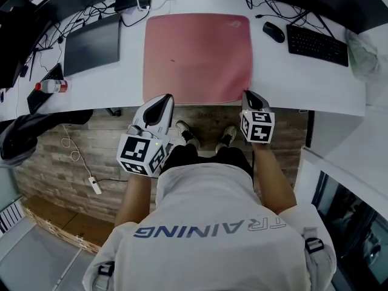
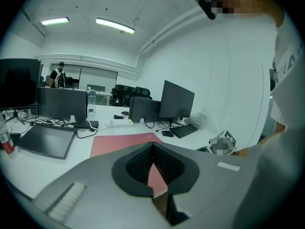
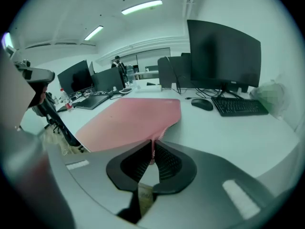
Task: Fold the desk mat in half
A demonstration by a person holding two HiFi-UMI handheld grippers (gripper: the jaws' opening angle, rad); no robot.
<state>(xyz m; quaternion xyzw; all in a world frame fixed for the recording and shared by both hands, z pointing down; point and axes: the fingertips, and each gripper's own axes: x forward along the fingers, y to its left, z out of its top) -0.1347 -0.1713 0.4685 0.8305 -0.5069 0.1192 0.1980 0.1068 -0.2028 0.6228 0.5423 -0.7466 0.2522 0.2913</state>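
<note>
Head view: a pink desk mat (image 1: pixel 197 56) with rounded corners lies flat at the near edge of the desk (image 1: pixel 303 80). The left hand-held gripper (image 1: pixel 162 102) and the right hand-held gripper (image 1: pixel 248 96) are at its near corners.

Left gripper view: the jaws seem closed on the mat's edge.

Right gripper view: the jaws pinch the mat's slightly raised edge.

- White desk (image 1: pixel 103 86) — long, running across the room, its near edge over the floor.
- Floor (image 1: pixel 54 162) under the desk in brown wood-look planks; pale grey flooring (image 1: pixel 30 262) at the lower left.
- Walls (image 2: pixel 228 80) plain white, and the ceiling (image 3: pixel 62 23) white too.
- Strip lights (image 2: pixel 115 26) on the ceiling, lit — the room is evenly bright.
- Glazed partition (image 2: pixel 97 78) at the far end, under a white beam.
- Black chairs (image 2: pixel 127 91) grouped near the far end; another black chair (image 1: pixel 36 135) by the desk's left part.
- Dark monitors (image 3: pixel 223 56) stand along the back of the desk.
</note>
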